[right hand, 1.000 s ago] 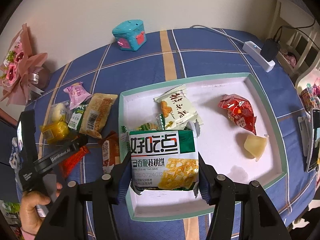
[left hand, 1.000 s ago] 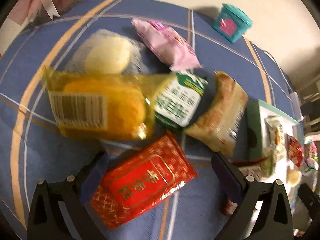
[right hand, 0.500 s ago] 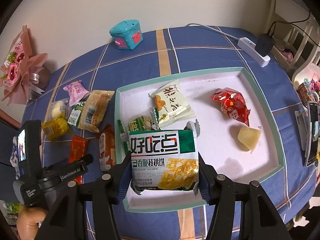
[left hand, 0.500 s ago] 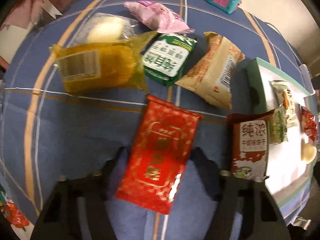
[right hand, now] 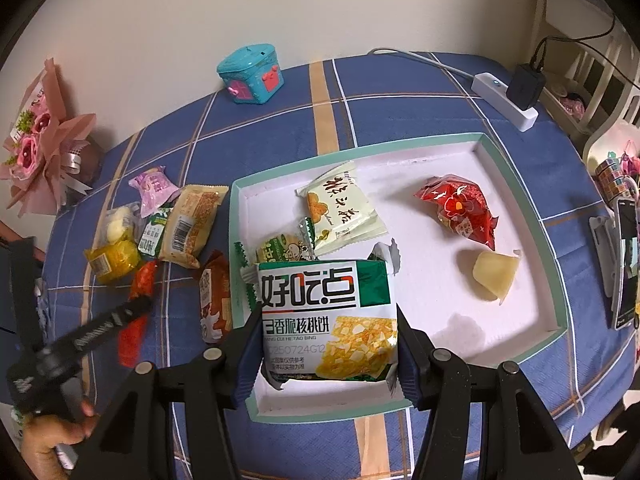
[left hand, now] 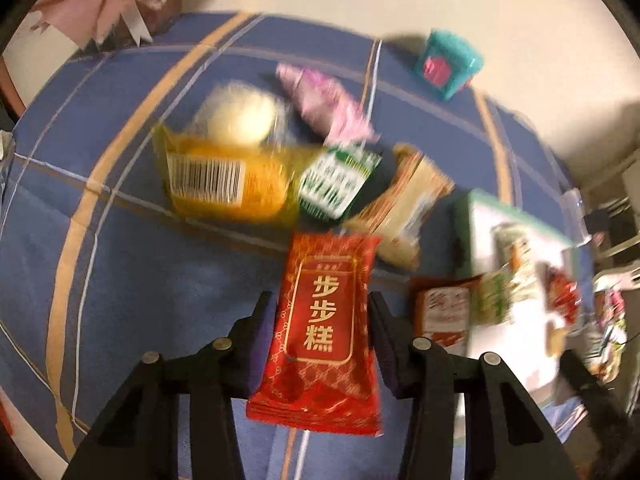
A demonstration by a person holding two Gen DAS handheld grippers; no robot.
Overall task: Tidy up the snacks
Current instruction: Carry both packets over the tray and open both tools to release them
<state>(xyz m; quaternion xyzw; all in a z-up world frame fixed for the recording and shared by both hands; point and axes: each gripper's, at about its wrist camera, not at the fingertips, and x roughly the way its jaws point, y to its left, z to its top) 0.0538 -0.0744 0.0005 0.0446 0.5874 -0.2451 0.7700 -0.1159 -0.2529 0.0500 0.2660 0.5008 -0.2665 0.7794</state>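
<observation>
blue plaid tablecloth [right hand: 400, 92], cream wall [right hand: 280, 0], power strip [right hand: 504, 98]

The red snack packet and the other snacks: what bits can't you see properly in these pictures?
- Red snack packet, left wrist view: its lower sides sit behind the left gripper fingers.
- Yellow packet and green packet, left wrist view: motion blur smears the print.
- Green-and-white biscuit pack, right wrist view: covers the snacks behind it; the right gripper hides its edges.

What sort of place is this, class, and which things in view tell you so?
Probably a room in a home, not a shop or lab: a table under a blue checked tablecloth against a plain wall, with a pink flower bouquet, a small teal toy box and a power strip.
</observation>
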